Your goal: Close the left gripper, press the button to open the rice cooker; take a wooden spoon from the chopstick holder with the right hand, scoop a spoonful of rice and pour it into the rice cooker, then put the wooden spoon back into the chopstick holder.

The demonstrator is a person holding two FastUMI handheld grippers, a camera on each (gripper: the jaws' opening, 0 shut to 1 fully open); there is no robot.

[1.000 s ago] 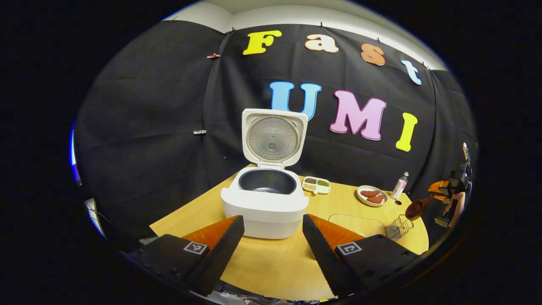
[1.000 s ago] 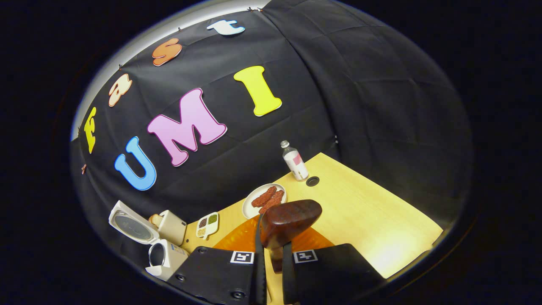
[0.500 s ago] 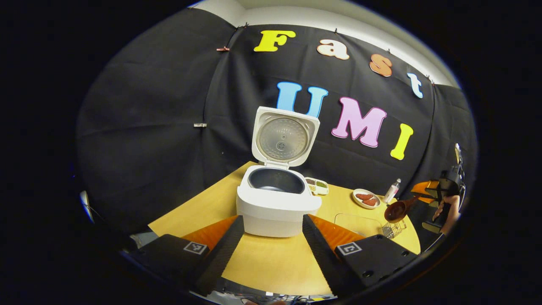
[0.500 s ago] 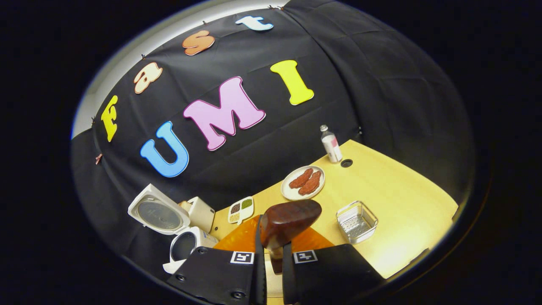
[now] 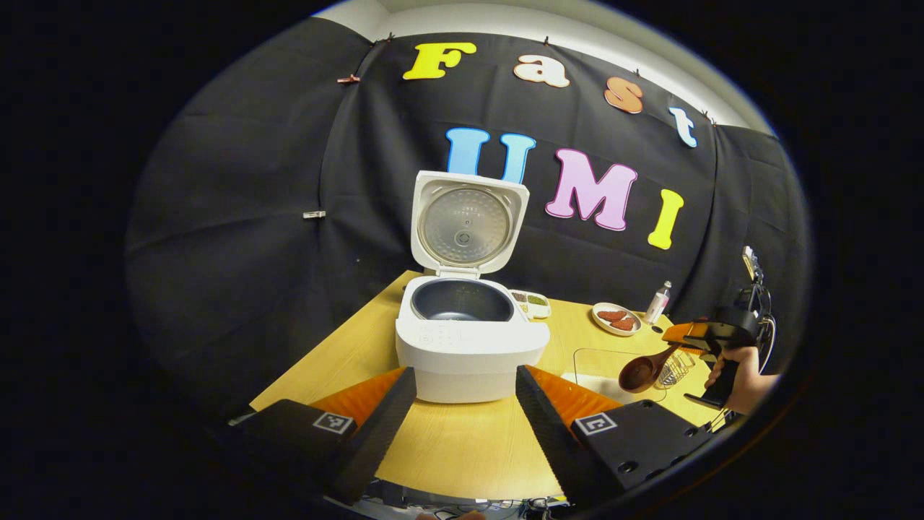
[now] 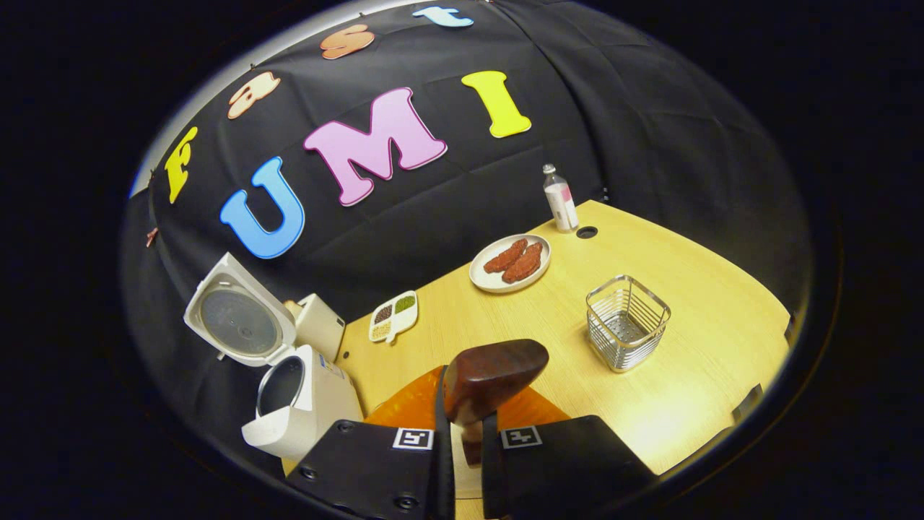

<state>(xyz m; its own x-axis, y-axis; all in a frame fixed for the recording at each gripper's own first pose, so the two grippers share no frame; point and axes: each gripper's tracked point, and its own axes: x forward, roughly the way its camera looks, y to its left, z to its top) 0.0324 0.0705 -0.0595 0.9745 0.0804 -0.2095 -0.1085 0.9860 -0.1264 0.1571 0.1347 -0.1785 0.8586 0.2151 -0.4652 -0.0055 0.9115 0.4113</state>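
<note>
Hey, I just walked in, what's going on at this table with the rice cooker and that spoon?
A person is working with a tool in each hand. The rice cooker sits on the table with its lid up and its pot exposed. The left tool is open in front of the cooker, holding nothing. The right tool grips the wooden spoon by its handle, lifted out of the wire chopstick holder. The spoon bowl looks empty in the left gripper view, so scooping seems not yet done.

wooden spoon (image 6: pixel 493 375): dark glossy wood | chopstick holder (image 6: pixel 626 321): shiny metal wire | table (image 6: pixel 693 289): smooth pale woodgrain
</note>
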